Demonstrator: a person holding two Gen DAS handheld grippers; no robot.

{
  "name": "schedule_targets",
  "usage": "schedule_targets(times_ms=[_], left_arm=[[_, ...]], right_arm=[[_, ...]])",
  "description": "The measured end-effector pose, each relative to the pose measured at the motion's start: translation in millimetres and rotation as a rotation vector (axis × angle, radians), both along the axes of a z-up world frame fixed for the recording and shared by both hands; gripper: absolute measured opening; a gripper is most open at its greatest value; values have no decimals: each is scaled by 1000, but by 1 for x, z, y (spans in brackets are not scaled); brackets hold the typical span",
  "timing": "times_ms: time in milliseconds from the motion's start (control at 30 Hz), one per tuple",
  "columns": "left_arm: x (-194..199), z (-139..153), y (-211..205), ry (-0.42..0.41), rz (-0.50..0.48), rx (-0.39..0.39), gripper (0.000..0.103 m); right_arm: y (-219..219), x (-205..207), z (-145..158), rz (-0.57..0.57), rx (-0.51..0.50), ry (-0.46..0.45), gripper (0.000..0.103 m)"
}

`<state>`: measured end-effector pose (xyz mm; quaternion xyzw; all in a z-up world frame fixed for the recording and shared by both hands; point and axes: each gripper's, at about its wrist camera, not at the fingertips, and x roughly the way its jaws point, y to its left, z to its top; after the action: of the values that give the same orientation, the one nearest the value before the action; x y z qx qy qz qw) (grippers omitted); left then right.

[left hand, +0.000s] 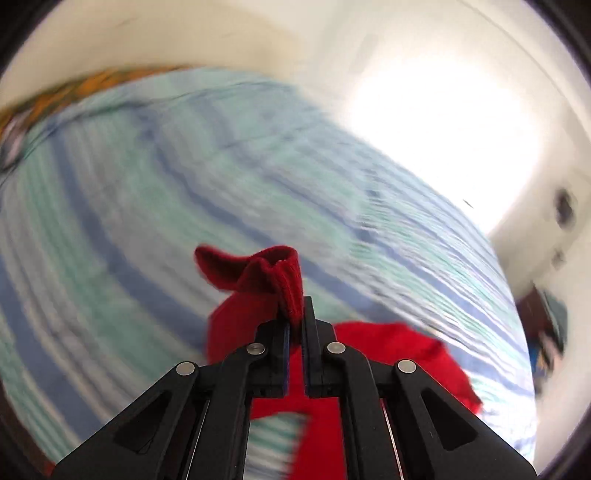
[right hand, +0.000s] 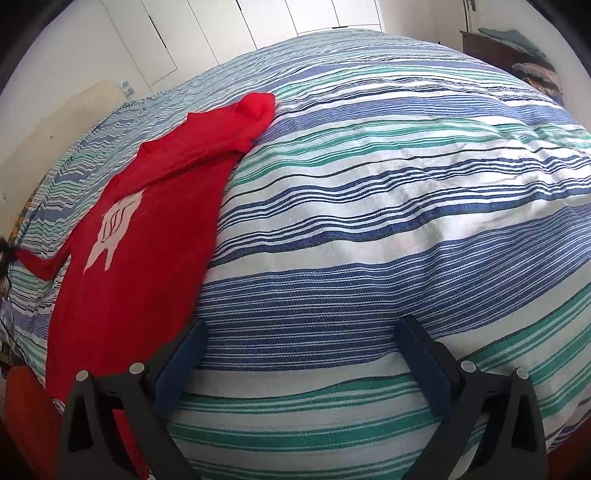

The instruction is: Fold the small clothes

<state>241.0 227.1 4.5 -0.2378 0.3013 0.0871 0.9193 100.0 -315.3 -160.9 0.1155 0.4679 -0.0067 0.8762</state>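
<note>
A small red jumper (right hand: 147, 221) with a white emblem lies spread on the striped bed cover (right hand: 369, 221), at the left of the right wrist view; one sleeve is folded across its top. In the left wrist view my left gripper (left hand: 295, 314) is shut on the ribbed red cuff (left hand: 284, 284) of a sleeve, lifted above the bed, with more of the red jumper (left hand: 388, 350) below; the background is blurred. My right gripper (right hand: 303, 332) hangs open over bare cover just right of the jumper's hem, nothing between its fingers.
The blue, green and white striped bed cover (left hand: 184, 184) fills both views. White cupboard doors (right hand: 258, 22) stand behind the bed, a dark shelf with folded textiles (right hand: 517, 55) at the far right, and a bright window (left hand: 443, 129) in the left wrist view.
</note>
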Motion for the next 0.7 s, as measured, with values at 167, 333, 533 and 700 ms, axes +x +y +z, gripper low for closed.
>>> schedule_targets(times_ms=[167, 333, 533, 700], left_arm=[[39, 4, -188, -35, -315, 157, 10], [34, -105, -266, 308, -466, 156, 50], [-50, -118, -198, 332, -467, 202, 49], [-49, -103, -67, 323, -245, 280, 53]], right_arm=[[-7, -2, 2, -11, 58, -5, 103], [-14, -3, 5, -17, 108, -8, 103], [-14, -5, 5, 0, 109, -8, 103], [-13, -5, 4, -7, 106, -4, 103]])
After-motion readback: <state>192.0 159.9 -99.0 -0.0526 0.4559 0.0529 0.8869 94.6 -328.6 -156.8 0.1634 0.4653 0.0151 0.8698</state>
